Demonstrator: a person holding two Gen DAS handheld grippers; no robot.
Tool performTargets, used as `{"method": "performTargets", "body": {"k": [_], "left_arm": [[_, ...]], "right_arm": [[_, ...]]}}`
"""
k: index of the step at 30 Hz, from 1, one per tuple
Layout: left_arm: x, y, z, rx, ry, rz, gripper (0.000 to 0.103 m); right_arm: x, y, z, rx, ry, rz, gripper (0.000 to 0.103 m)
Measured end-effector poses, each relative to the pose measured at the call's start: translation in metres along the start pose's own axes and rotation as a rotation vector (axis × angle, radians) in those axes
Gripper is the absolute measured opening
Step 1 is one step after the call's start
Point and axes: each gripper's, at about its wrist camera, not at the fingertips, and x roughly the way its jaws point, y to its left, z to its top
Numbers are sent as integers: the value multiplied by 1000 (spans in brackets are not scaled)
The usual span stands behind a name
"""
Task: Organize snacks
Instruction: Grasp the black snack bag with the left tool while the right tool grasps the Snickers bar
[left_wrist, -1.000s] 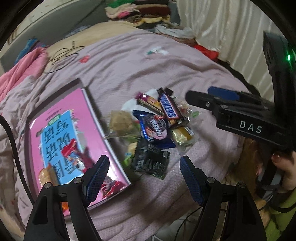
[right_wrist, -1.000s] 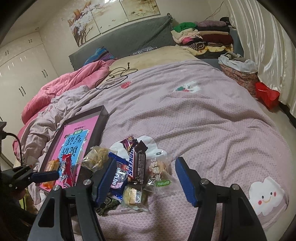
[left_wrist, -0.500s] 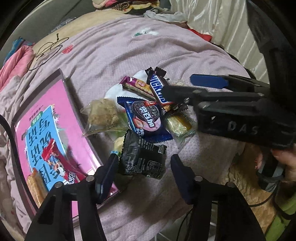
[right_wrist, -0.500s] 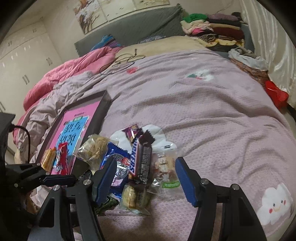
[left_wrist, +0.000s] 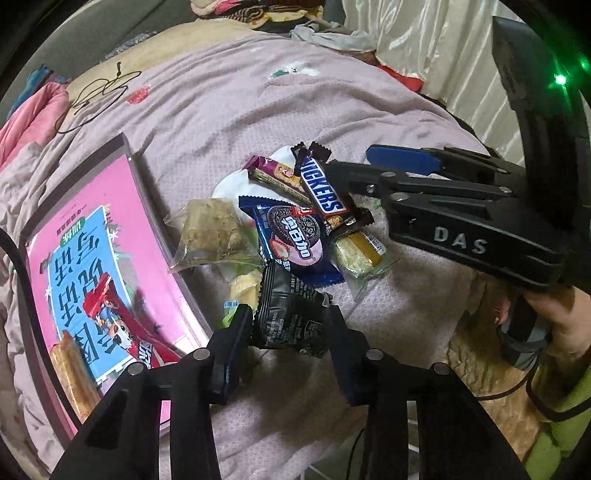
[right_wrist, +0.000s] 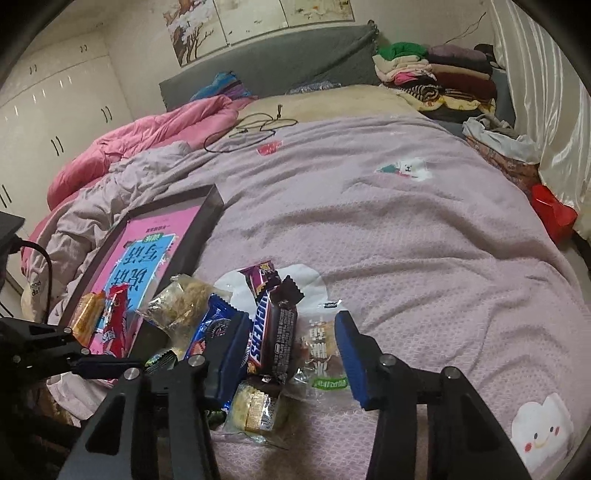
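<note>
A pile of snacks lies on the lilac bedspread: a black packet (left_wrist: 290, 317), a blue Oreo pack (left_wrist: 295, 236), a Snickers bar (left_wrist: 325, 192) (right_wrist: 271, 332), a purple bar (left_wrist: 275, 177), a clear bag of brown cake (left_wrist: 210, 229) and a yellow cake (left_wrist: 358, 249). My left gripper (left_wrist: 288, 332) is open, its fingers on either side of the black packet. My right gripper (right_wrist: 291, 354) is open over the Snickers bar and a clear-wrapped cake (right_wrist: 323, 347). A pink-lined tray (left_wrist: 74, 266) at the left holds a red packet (left_wrist: 122, 317) and a wafer (left_wrist: 72, 373).
The bed's near edge runs just below the snacks. A black cable (right_wrist: 255, 129) lies far up the bed. A pink duvet (right_wrist: 147, 140) is bunched at the left. Folded clothes (right_wrist: 436, 77) are stacked at the head, and a curtain (right_wrist: 554, 110) hangs on the right.
My left gripper has moved forward and down, its fingers narrowing until they flank the black packet. My right gripper has moved down over the Snickers bar.
</note>
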Motion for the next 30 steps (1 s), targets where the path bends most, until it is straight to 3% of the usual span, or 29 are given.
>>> {"method": "performTargets", "body": {"k": [8,16,26,30], "left_arm": [[3,-7,-5,0,6,-45,42],[9,-12,-6,2,20,-52,42],[18,-12,-6,-12,39,-67,42],[20,-7,-6,-28,39,-69,36]], "right_arm": [[2,2,-6,3,24,52,49],[11,14,-5,-40,49,63,33],[35,14,-4,-57,104,54,33],[44,12,-5,-46,118,80,29]]}}
